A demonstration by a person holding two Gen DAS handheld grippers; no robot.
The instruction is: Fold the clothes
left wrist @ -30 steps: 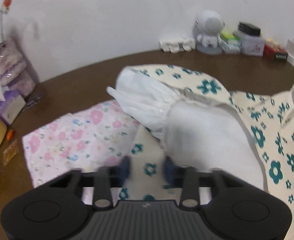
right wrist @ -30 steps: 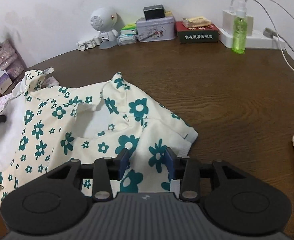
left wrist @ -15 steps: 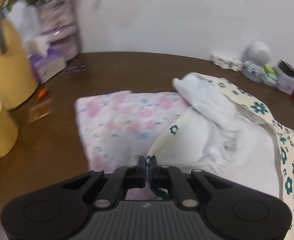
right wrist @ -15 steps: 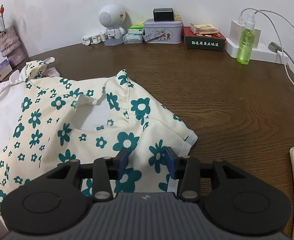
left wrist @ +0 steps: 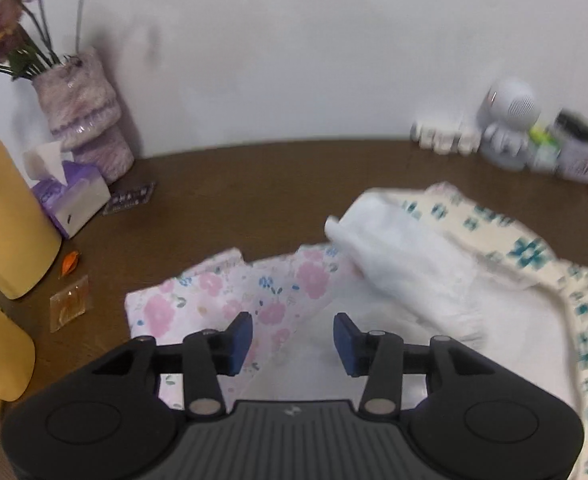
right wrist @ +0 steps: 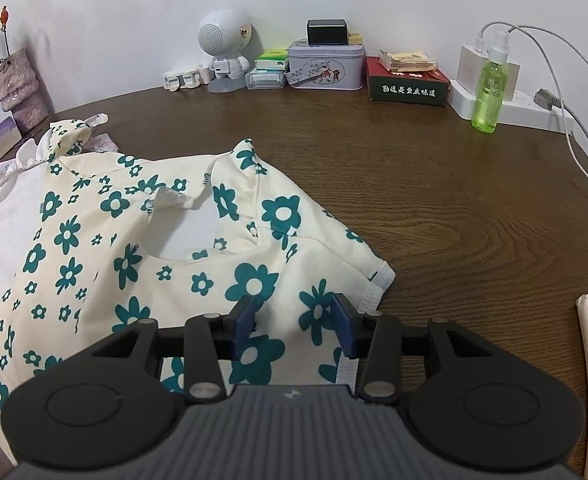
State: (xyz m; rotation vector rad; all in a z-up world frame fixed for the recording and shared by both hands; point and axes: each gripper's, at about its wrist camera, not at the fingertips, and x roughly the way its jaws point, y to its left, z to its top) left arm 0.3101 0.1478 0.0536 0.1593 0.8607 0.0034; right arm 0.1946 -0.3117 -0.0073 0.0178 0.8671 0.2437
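Cream green-flowered garment (right wrist: 141, 248): spread on brown table (right wrist: 434, 200), frame centre-left. Pink floral cloth (left wrist: 229, 300): beneath its white lining, lower centre. Left gripper (left wrist: 292, 340): jaws opening, nothing gripped. Right gripper (right wrist: 292, 326): jaws opening, released, astride the garment's hem.

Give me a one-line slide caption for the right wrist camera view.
Right gripper, jaws opening, over the sleeve of a cream, teal-flowered garment spread on a wooden table.
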